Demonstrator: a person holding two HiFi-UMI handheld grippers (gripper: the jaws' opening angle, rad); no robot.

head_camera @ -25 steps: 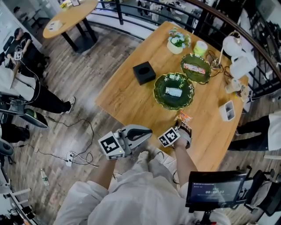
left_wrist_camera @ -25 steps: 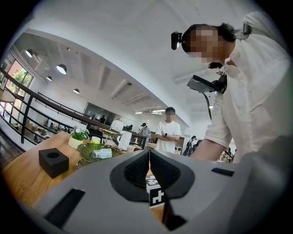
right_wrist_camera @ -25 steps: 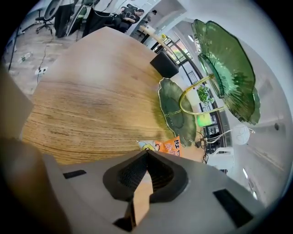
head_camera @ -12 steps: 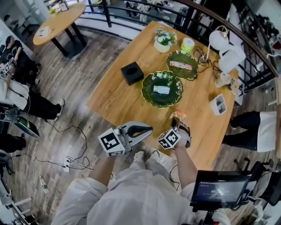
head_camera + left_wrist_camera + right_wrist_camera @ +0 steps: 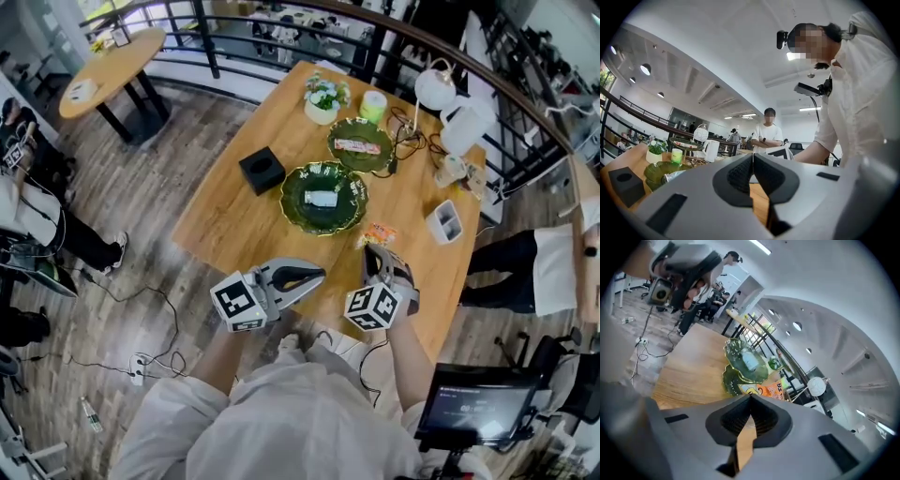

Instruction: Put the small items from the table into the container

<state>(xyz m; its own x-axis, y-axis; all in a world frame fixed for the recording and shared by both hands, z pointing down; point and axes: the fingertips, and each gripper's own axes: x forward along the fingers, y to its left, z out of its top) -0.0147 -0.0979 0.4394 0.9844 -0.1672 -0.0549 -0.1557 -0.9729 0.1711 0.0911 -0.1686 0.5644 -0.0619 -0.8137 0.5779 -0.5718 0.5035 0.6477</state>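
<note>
Right tongs [image 5: 750, 396] pinch the snack packet [image 5: 768, 391] (gripped edge hidden).

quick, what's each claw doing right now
Left claw: closed, empty.
Right claw: closed on the edge of the orange snack packet.

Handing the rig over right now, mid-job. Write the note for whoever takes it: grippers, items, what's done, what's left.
Left gripper: shut, empty, hovering by the near edge of the wooden table.
Right gripper: shut on the orange printed snack packet, which is lifted off the table.
Done: a silver foil packet lies in the near scalloped green glass dish, and a red-wrapped bar in the far green dish.
Left: carry the orange packet to a dish, probably the near one, and release.
</note>
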